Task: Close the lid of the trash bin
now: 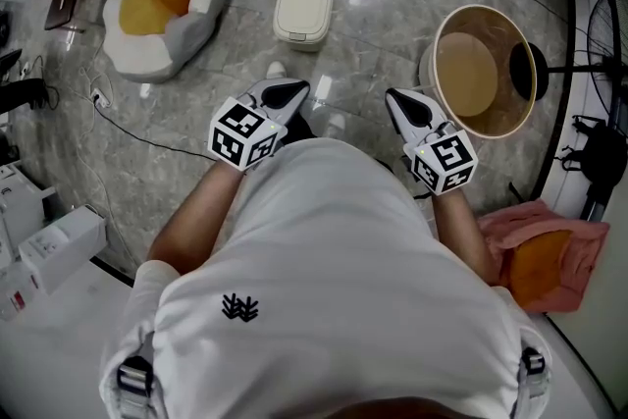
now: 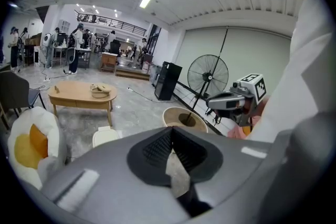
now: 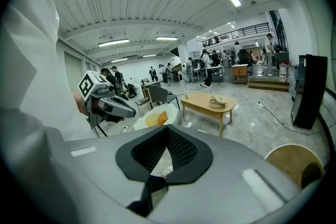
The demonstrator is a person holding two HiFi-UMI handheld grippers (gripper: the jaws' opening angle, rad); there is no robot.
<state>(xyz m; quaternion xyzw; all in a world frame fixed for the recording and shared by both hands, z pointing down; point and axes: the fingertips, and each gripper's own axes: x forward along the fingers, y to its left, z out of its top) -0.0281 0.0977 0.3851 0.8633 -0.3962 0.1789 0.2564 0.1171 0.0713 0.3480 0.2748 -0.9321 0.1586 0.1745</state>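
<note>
1. The left gripper (image 1: 286,95) and right gripper (image 1: 408,103) are both clenched on nothing, held at the person's waist.
2. Below is a grey marble floor (image 1: 383,5), with a white beanbag (image 1: 162,10) and a round beige tub (image 1: 486,69).
3. The trash bin (image 1: 302,10) stands between them, well ahead of the grippers: cream, rounded, lid lying flat.

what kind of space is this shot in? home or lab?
Probably a big open lab or studio hall, not a home: a railed mezzanine under a high ribbed ceiling, groups of people standing at the far end, and an oval wooden table set out like a lounge prop.
</note>
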